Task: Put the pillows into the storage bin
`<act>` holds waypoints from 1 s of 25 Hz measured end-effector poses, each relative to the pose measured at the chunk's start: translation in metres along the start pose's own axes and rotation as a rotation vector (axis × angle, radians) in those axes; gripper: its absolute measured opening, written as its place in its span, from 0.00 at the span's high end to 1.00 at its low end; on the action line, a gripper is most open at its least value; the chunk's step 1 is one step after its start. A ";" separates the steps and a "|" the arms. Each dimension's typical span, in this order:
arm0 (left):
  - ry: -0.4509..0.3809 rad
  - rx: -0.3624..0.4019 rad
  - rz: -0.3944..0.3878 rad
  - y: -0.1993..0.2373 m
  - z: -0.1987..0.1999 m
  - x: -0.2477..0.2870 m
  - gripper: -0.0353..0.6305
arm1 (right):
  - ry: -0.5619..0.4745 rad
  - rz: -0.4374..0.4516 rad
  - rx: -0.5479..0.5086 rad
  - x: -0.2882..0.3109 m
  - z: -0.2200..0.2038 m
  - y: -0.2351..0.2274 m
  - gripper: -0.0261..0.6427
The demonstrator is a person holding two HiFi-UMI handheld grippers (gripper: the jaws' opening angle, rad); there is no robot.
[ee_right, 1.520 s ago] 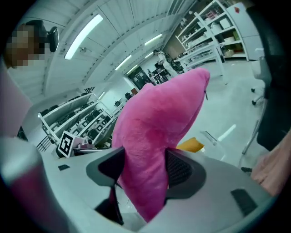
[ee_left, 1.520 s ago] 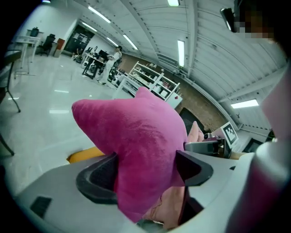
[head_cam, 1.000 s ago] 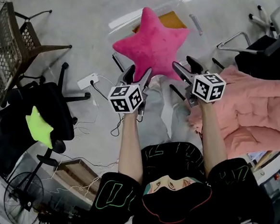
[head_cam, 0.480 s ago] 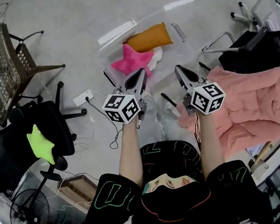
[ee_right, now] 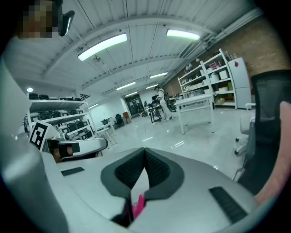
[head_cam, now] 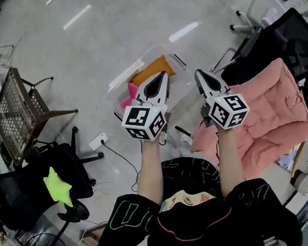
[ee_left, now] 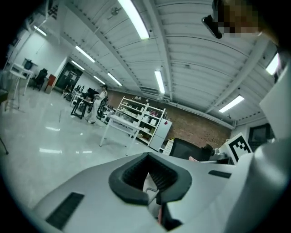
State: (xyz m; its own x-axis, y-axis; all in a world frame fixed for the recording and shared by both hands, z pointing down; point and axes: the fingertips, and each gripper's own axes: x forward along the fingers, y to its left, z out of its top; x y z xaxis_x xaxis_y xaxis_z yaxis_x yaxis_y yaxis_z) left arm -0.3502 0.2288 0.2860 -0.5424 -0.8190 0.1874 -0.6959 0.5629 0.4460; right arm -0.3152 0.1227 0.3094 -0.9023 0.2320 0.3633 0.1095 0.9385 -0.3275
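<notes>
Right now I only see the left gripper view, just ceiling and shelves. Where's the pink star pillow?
Observer: The pink star pillow lies in the clear storage bin, beside an orange pillow.
Operator: Any pillows not in yet?
Observer: A green star pillow lies on a black office chair, off to the left.
Operator: Is the right gripper holding anything?
Observer: No, the right gripper is shut and empty.

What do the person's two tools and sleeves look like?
The left tool and right tool are pale grey, tapering shells with black ribbed pads. Each carries a white cube printed with black square markers. The person wears a black short-sleeved top with thin green line patterns.
</notes>
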 end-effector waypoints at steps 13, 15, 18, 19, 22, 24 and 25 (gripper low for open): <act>-0.114 0.261 -0.200 -0.181 0.088 0.065 0.96 | -0.313 -0.226 -0.088 -0.156 0.132 -0.084 0.96; -0.126 0.288 -0.217 -0.205 0.093 0.069 0.96 | -0.353 -0.256 -0.104 -0.182 0.146 -0.093 0.96; -0.133 0.315 -0.238 -0.232 0.097 0.077 0.96 | -0.394 -0.300 -0.134 -0.214 0.161 -0.104 0.96; -0.133 0.324 -0.244 -0.240 0.097 0.081 0.96 | -0.404 -0.315 -0.144 -0.222 0.165 -0.108 0.96; -0.135 0.358 -0.260 -0.261 0.097 0.091 0.96 | -0.427 -0.358 -0.169 -0.245 0.175 -0.120 0.96; -0.139 0.372 -0.264 -0.272 0.096 0.094 0.96 | -0.434 -0.380 -0.182 -0.257 0.177 -0.125 0.96; -0.142 0.378 -0.264 -0.276 0.095 0.095 0.96 | -0.436 -0.390 -0.187 -0.262 0.177 -0.128 0.96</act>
State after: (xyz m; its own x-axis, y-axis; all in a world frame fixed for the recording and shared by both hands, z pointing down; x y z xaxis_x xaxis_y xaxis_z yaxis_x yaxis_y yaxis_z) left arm -0.2546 0.0062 0.0971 -0.3649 -0.9308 -0.0226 -0.9265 0.3606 0.1079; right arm -0.1663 -0.1033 0.1014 -0.9738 -0.2263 0.0224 -0.2274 0.9713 -0.0693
